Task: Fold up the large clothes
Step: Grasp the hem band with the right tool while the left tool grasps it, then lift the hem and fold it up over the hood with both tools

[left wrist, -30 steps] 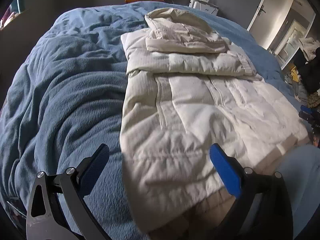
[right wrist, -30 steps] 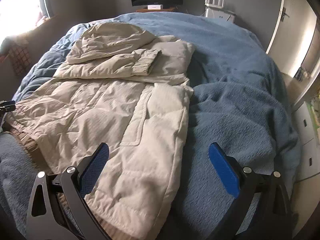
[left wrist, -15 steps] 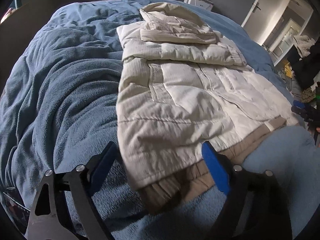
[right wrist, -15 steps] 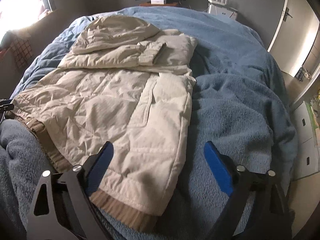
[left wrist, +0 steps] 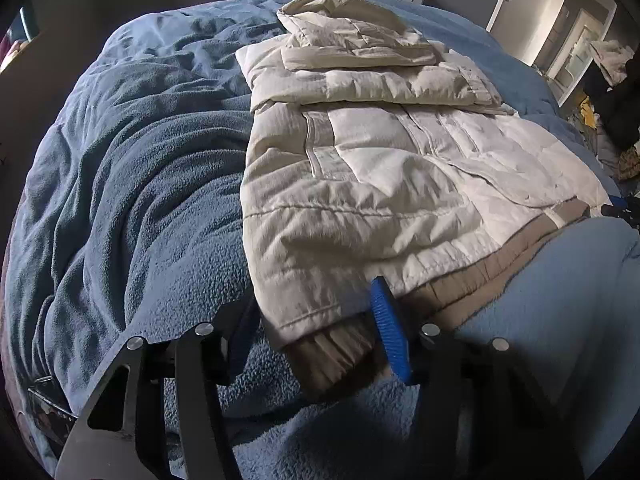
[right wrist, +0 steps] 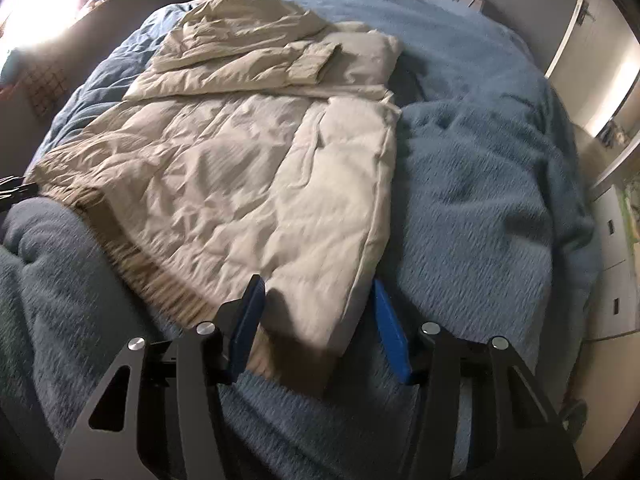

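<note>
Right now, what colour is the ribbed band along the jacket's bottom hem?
Tan-brown, darker than the cream jacket; the hem band shows best in the left wrist view.

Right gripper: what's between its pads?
The jacket's near hem corner sits between the closing right gripper's pads, on the blue blanket; right wrist view.
</note>
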The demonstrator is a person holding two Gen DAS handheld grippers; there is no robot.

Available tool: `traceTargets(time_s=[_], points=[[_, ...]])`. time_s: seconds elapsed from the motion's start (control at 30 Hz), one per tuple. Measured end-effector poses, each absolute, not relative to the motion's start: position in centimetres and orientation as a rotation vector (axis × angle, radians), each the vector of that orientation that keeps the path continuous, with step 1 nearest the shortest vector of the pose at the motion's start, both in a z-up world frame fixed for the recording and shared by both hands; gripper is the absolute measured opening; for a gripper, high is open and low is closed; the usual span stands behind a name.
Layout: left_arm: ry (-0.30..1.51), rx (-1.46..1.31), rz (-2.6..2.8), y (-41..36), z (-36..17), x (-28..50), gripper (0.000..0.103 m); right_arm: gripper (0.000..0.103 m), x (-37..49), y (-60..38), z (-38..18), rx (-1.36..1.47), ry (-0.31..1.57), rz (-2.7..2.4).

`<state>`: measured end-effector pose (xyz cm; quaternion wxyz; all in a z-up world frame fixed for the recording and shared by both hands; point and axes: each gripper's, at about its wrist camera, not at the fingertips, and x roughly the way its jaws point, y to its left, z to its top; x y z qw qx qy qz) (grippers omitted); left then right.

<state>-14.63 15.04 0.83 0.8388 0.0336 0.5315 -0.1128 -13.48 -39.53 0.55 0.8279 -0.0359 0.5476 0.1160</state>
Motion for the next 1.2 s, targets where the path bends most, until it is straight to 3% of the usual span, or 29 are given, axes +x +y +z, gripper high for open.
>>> traceTargets(time_s=[0.33,0.43,0.5,0.63,0.7,0.8,1.2], points=[[1.122,0.062,-0.260,14.8,0.8,-15.4,0.047,0.051,-12.9,-40.2,-0.4,-0.003,1.195,0.266],[1.124,0.069,-0.262,14.6,0.5,-15.3,0.047,0.047,-12.6,-39.4,-0.4,-0.037,1.174,0.277],[1.132,0.058,-0.263,14.8,-0.1,-14.9,0.043,0.038,-12.7,-39.1,0.0,-0.064,1.144,0.283],[1.112,0.024,-0.286,15.0,0.4,-15.0,0.032,0.035,-12.5,-40.7,-0.6,0.039,1.187,0.292],[1.094,0.017,-0.289,15.0,0.8,-14.8,0.021,0.021,-12.4,-40.9,-0.4,0.054,1.168,0.291],[1.039,0.021,-0.300,15.0,2.5,-13.9,0.014,0.010,-12.4,-39.5,1.7,-0.031,1.064,0.310],[0.867,0.052,-0.297,15.2,8.8,-4.8,0.013,0.009,-3.5,-38.2,9.7,-0.146,0.828,0.307]])
